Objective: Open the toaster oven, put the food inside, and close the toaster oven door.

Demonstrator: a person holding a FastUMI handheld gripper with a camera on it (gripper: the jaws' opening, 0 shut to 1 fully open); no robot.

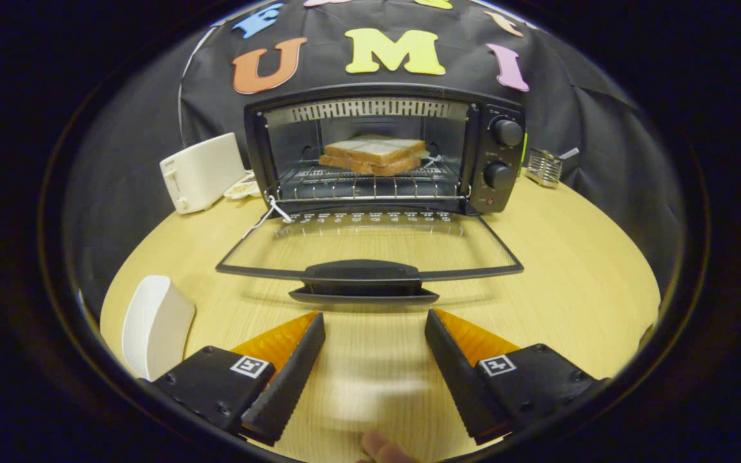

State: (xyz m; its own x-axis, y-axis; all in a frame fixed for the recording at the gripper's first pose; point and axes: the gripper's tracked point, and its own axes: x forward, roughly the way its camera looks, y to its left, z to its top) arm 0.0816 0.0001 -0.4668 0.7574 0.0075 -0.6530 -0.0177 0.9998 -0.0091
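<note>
Here the tool (375, 321), spread wide and empty, faces the black toaster oven's (383, 151) lowered glass door (370, 247); its rigid dark handle (363, 273) offers the lifting point.

Gripper (375, 315): two wedge-shaped fingers (293, 373), tapered toward the tips, inner faces finely ribbed, set wide apart with nothing between them. Each finger is carried on a blocky mount (213, 386) fastened with small recessed screws. A square white tag with a black fiducial pattern (251, 366) is fixed on top of each mount. A fingertip (380, 447) is seen between the mounts.
</note>
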